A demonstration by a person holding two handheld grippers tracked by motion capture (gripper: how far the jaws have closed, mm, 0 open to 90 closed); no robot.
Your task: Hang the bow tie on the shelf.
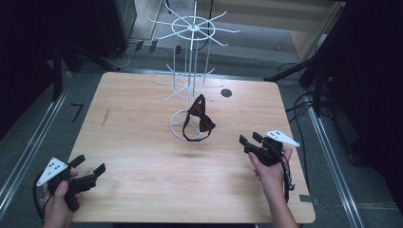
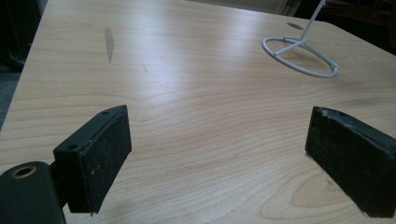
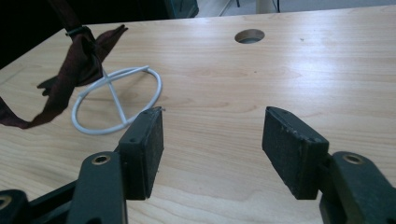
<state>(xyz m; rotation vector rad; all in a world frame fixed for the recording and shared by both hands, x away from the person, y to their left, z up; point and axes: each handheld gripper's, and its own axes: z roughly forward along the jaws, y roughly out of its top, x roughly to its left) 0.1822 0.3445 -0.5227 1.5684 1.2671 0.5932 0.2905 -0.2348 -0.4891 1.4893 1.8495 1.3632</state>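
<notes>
A lab-like recording bay: dark frame posts (image 1: 317, 85), floor cables (image 1: 304, 102), bare wooden table (image 1: 142, 156).

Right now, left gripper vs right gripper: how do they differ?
The left gripper sits at the table's near left corner, far from the white wire stand; the right gripper is nearer to it and the dark bow tie. Left jaws gape wider than the right's. Both are open, empty and hand-held.

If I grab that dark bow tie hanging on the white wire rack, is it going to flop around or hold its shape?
The bow tie will probably flop: its strap droops in a loose loop under the knot. It looks like thin fabric, so likely light. The wire rack is tall and thin on a small ring base, so a tug might tip it.
</notes>
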